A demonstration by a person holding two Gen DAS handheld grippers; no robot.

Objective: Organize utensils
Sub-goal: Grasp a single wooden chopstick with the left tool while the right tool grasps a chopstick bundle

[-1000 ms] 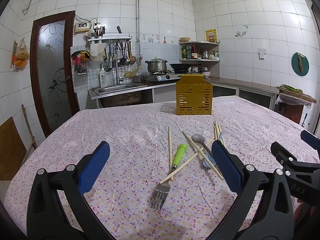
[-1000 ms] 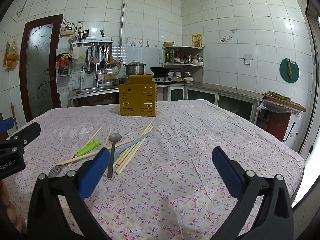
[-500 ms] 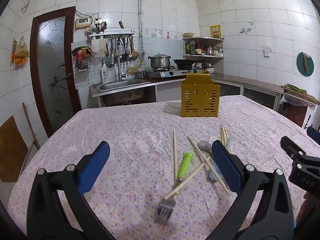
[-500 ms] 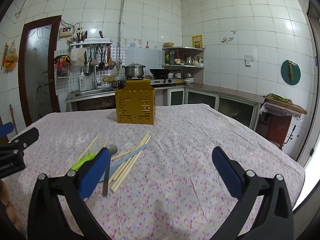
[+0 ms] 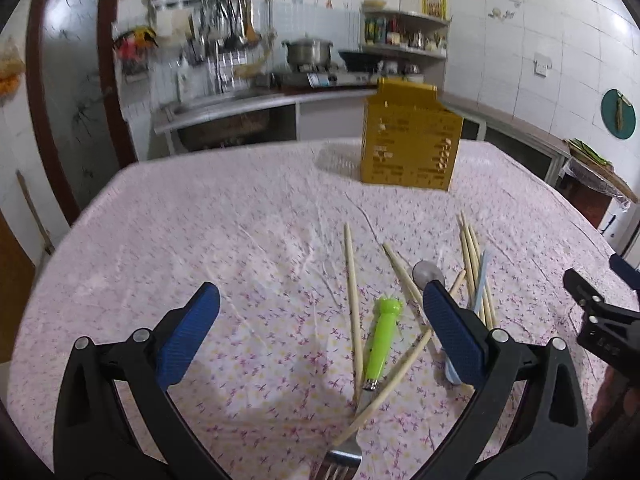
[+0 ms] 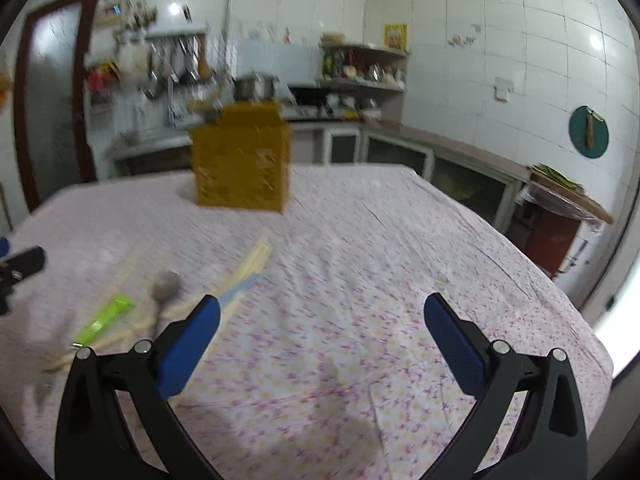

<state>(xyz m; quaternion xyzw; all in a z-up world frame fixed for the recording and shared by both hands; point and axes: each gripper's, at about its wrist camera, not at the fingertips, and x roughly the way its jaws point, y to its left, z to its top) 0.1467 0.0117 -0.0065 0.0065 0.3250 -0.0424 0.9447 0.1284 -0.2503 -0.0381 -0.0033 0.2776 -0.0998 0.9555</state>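
Both our grippers' fingers are spread, holding nothing; we judge the fork light and stiff, best pinched at its green handle.

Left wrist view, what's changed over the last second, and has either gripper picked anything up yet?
Both grippers have moved forward and lower toward the utensil pile. The green-handled fork now lies between the left gripper fingers, its tines at the bottom edge. The right gripper has also closed in, its view blurred. Neither has grasped anything; both stay open. The chopsticks, spoon and yellow holder have not moved.
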